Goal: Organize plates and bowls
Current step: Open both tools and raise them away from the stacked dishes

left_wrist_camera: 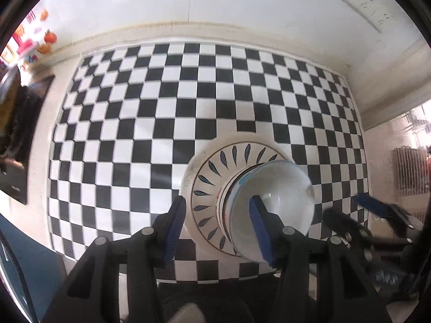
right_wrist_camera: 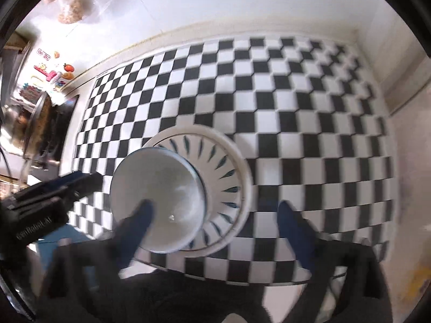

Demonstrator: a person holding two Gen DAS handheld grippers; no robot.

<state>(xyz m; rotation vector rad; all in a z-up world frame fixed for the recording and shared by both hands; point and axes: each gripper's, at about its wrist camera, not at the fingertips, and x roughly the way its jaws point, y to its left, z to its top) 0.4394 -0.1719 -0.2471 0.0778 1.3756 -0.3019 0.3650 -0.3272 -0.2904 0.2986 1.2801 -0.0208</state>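
1. Left tongs (left_wrist_camera: 218, 228) held above the stack, blue pads set fairly narrow, gripping nothing; right tongs (right_wrist_camera: 215, 231) spread wide, likewise clasping nothing.
2. Seen between both pairs of tongs: a white bowl (left_wrist_camera: 280, 204), upright and with nothing visible inside, nested in the centre of a plate (left_wrist_camera: 207, 185).
3. Plate white, ringed with dark blue leaf-shaped strokes; bowl plain white with a thin blue line at the rim.
4. Stack resting near the front edge of a surface (left_wrist_camera: 188, 102) covered in black-and-white checks, walls close behind it.
5. Right pad of the left tongs overlapping the bowl in view, contact impossible to tell.
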